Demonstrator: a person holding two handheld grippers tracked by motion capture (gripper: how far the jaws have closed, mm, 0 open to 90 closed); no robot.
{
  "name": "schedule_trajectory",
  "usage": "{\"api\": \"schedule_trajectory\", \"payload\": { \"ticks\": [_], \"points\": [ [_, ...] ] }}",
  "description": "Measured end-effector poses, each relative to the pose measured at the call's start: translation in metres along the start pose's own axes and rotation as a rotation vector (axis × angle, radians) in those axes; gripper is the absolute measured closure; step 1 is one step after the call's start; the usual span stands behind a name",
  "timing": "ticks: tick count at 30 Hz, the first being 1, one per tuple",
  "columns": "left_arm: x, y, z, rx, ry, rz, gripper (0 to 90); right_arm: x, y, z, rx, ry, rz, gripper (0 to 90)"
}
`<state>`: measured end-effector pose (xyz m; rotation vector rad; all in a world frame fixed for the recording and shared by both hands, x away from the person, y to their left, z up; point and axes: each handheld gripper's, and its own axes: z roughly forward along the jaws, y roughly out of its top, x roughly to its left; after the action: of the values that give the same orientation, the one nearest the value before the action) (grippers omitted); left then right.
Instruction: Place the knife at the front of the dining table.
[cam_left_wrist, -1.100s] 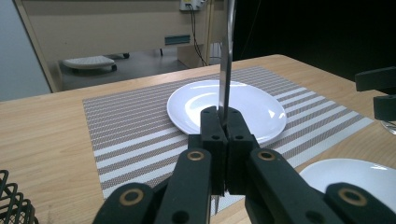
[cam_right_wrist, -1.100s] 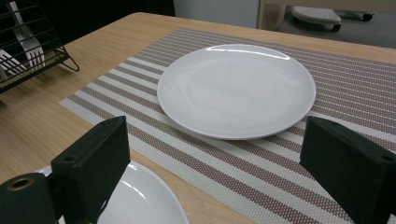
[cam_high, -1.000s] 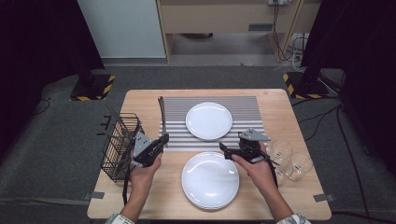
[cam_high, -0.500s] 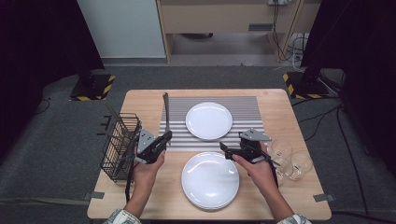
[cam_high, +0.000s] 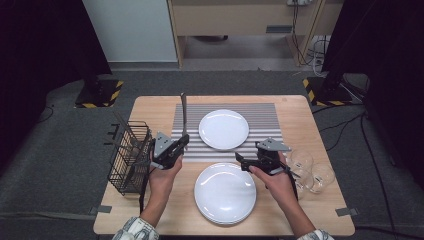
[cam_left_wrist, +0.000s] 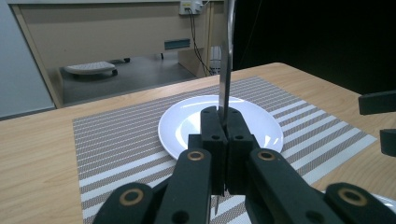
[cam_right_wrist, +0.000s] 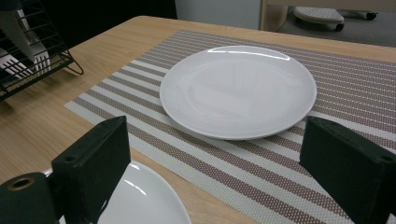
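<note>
White plate (cam_right_wrist: 238, 91) on striped placemat (cam_right_wrist: 355, 84), wide-apart black fingers (cam_right_wrist: 91, 163), second plate's rim (cam_right_wrist: 140, 200), wire basket (cam_right_wrist: 32, 51).

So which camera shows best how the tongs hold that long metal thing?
The left gripper view: the left tongs are pinched shut on the thin metal utensil, close up. The high view shows the utensil small, sticking up above the striped mat.

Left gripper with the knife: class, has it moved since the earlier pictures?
Yes. The left gripper, shut on the knife, has shifted away from the wire basket towards the striped placemat.
</note>
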<state>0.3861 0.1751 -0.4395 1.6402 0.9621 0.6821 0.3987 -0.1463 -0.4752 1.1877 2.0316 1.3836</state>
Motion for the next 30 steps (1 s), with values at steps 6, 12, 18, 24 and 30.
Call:
{"api": "schedule_trajectory", "payload": {
  "ticks": [6, 12, 18, 24, 30],
  "points": [
    [-0.003, 0.006, 0.01, 0.005, 0.002, 0.004, 88.8, 0.0, -0.001, 0.0, 0.003, 0.005, 0.002, 8.9],
    [-0.003, 0.015, 0.016, 0.0, 0.006, 0.004, 88.8, 0.0, -0.001, 0.0, 0.007, 0.008, 0.002, 9.1],
    [-0.001, 0.022, 0.023, -0.001, 0.018, -0.001, 88.8, 0.0, -0.003, 0.001, 0.015, 0.012, 0.004, 9.2],
    [0.004, 0.021, 0.034, 0.006, 0.033, -0.015, 88.8, 0.001, -0.004, 0.002, 0.021, 0.016, 0.002, 9.4],
    [0.013, 0.015, 0.047, 0.028, 0.052, -0.038, 88.8, 0.001, -0.004, 0.003, 0.017, 0.017, 0.012, 9.6]
  ]
}}
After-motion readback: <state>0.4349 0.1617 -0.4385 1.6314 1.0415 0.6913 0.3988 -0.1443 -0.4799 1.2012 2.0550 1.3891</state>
